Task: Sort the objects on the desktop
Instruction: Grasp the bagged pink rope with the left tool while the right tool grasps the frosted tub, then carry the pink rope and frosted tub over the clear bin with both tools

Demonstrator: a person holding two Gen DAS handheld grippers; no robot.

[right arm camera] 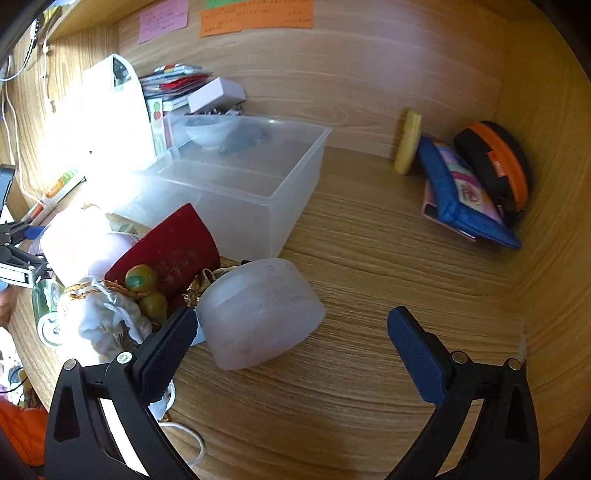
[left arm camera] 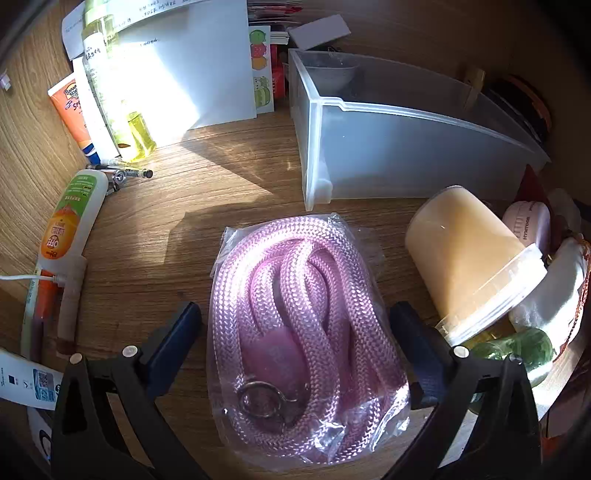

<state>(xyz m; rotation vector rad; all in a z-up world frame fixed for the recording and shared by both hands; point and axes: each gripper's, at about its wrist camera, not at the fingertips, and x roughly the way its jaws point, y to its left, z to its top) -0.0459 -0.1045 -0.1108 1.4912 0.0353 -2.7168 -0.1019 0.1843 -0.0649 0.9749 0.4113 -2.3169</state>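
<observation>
white bottle (left arm camera: 72, 218): "OFF!" | orange tube (left arm camera: 70, 110): possibly "Banana Boat"

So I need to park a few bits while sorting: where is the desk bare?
Bare wood lies between the clear bin and the blue pouch, running forward past the frosted tub. A smaller patch sits between the repellent bottle and the bagged pink rope. Left of the tub it is crowded.

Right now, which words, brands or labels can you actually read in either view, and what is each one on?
"OFF!": white and orange bottle, left wrist view.
"BANANA BOAT" with "Sport", partly hidden: orange tube.
Sideways lettering on pink case: too blurred.
Handwriting on white paper, pink note, orange note: too small.
</observation>
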